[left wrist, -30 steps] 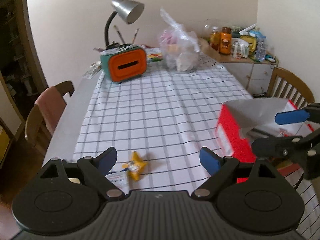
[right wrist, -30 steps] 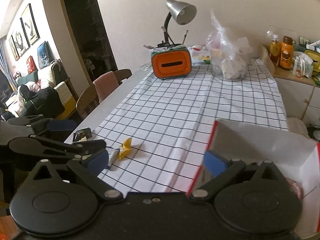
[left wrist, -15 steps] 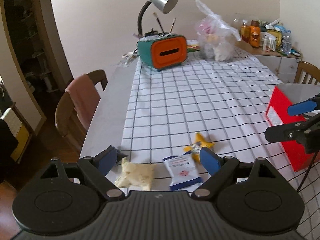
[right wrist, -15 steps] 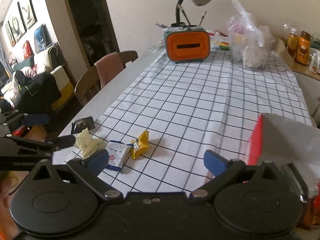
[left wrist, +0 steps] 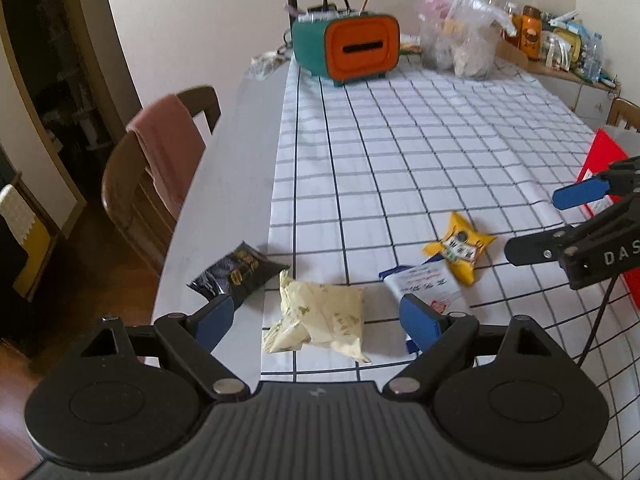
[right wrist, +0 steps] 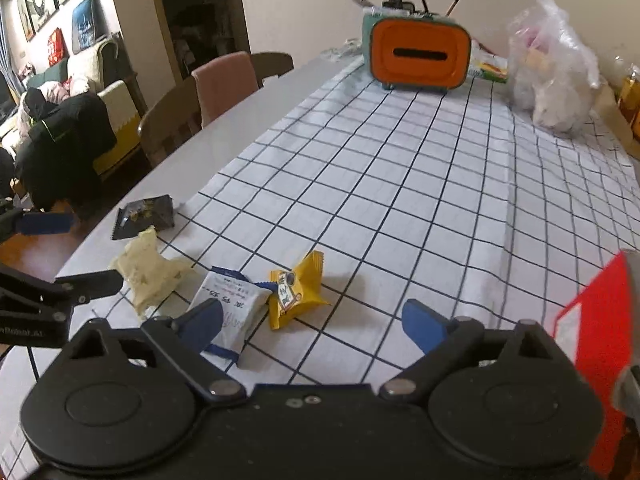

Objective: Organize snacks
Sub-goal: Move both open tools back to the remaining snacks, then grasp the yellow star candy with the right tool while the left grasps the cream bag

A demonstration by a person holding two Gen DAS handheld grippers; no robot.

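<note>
Several snack packets lie near the table's front left edge: a black packet (left wrist: 236,274) (right wrist: 144,216), a cream packet (left wrist: 320,320) (right wrist: 150,270), a white-and-blue packet (left wrist: 426,284) (right wrist: 230,306) and a yellow packet (left wrist: 460,250) (right wrist: 294,290). My left gripper (left wrist: 316,322) is open and empty, its fingers either side of the cream packet. My right gripper (right wrist: 316,322) is open and empty, just before the white-and-blue and yellow packets. A red box (left wrist: 604,164) (right wrist: 592,320) stands at the right.
An orange-and-teal box (left wrist: 352,50) with brushes, a lamp and a clear plastic bag (left wrist: 460,36) stand at the table's far end on the checked cloth (left wrist: 420,152). A chair with a pink cloth (left wrist: 160,160) stands left. A cluttered sideboard (left wrist: 560,52) is far right.
Both grippers swung left and down towards the packets. The black and cream packets came into view, and the red box slid to the right edge of both views.
</note>
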